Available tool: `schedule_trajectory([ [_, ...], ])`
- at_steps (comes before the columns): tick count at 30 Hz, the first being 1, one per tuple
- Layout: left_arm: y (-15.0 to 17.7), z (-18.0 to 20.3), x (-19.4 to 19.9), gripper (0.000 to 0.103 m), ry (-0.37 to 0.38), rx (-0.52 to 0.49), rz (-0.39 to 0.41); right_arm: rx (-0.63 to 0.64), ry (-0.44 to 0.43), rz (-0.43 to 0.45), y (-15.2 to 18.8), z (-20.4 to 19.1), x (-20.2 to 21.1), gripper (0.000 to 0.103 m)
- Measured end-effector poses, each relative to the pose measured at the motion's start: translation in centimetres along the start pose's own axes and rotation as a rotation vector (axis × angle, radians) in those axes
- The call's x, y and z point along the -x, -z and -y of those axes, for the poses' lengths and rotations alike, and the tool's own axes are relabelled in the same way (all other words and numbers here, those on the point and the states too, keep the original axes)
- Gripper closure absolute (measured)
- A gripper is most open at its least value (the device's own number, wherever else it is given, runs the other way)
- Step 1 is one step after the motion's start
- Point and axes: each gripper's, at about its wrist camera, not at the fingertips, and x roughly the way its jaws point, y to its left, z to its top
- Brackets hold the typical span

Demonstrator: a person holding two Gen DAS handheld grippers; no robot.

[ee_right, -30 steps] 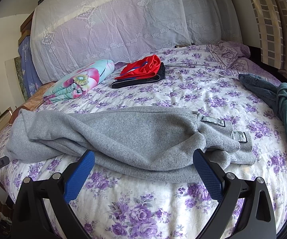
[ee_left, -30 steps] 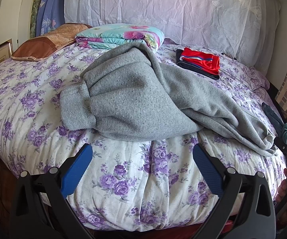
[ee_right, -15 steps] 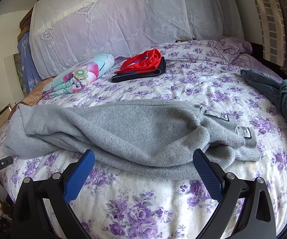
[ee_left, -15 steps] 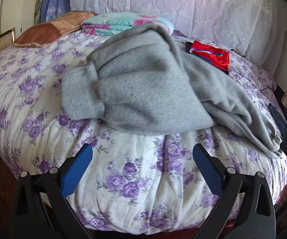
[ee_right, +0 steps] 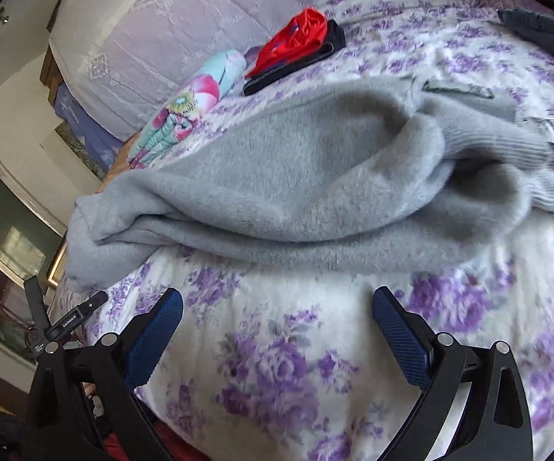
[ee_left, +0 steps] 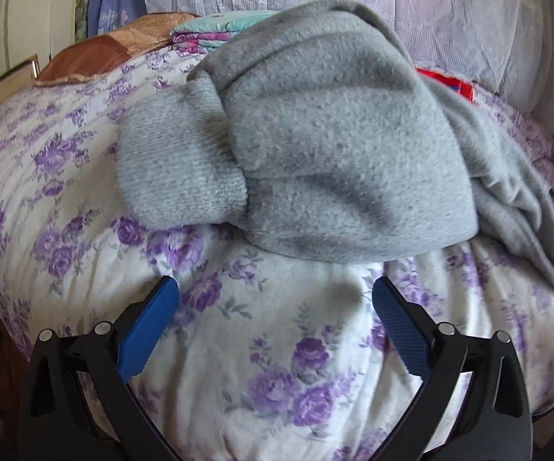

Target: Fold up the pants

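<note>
Grey fleece pants point(ee_left: 334, 146) lie crumpled across the floral bedspread point(ee_left: 277, 345). In the left wrist view a ribbed leg cuff point(ee_left: 177, 169) faces me. My left gripper point(ee_left: 275, 299) is open and empty, just short of the bunched leg. In the right wrist view the pants point(ee_right: 296, 184) stretch across the bed, with the ribbed waistband point(ee_right: 515, 153) and its labels at the right. My right gripper point(ee_right: 275, 307) is open and empty, close to the pants' near edge. The left gripper's tip point(ee_right: 73, 319) shows at the left of that view.
A folded red and black garment point(ee_right: 300, 46) and a folded floral blanket point(ee_right: 184, 107) lie near the lace-covered headboard point(ee_right: 184, 19). Dark green clothing point(ee_right: 538, 27) lies at the bed's right edge. A brown cushion point(ee_left: 103, 53) sits far left. The bed edge is below both grippers.
Both grippers have moved forward and lower toward the pants, which now fill more of each view. The right wrist view has tilted. Both grippers stay open.
</note>
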Motion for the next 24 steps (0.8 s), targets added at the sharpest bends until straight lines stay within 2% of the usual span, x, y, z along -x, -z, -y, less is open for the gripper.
schedule_trajectory([
  [3, -0.4, 0.5, -0.4, 0.004, -0.031, -0.024, -0.001, 0.044, 0.017, 0.049, -2.7, -1.0, -0.9, 0.003],
  [5, -1.0, 0.3, -0.4, 0.005, -0.017, -0.011, -0.008, 0.051, -0.024, 0.129, -6.1, -2.0, 0.0, 0.003],
  [7, -2.3, -0.7, -0.3, 0.005, 0.038, 0.046, -0.026, 0.097, -0.036, 0.206, -10.7, -2.8, 0.4, 0.003],
  [9, -3.6, -2.6, -0.4, 0.005, 0.123, 0.156, -0.043, 0.117, 0.058, 0.195, -14.4, -2.9, -0.8, 0.004],
  [10, -3.8, -3.3, -0.5, 0.005, 0.15, 0.2, -0.047, 0.102, 0.098, 0.198, -15.2, -2.7, -1.0, 0.004],
  [12, -3.9, -4.8, -0.6, 0.005, 0.221, 0.287, -0.057, 0.116, 0.107, 0.213, -14.9, -2.9, -0.5, 0.004],
  [13, -3.9, -5.2, -0.7, 0.005, 0.241, 0.3, -0.057, 0.153, 0.106, 0.219, -14.1, -3.2, -0.1, 0.004],
  [16, -4.0, -4.9, -0.7, 0.005, 0.231, 0.249, -0.057, 0.226, 0.191, 0.254, -11.5, -2.8, 1.4, 0.004],
  [18, -4.1, -4.3, -0.6, 0.005, 0.198, 0.218, -0.049, 0.223, 0.215, 0.225, -9.6, -1.7, 2.0, 0.004],
  [24, -3.2, -2.5, -1.0, 0.004, 0.091, 0.137, -0.024, 0.095, 0.065, 0.088, -8.4, 1.5, 0.5, 0.004],
])
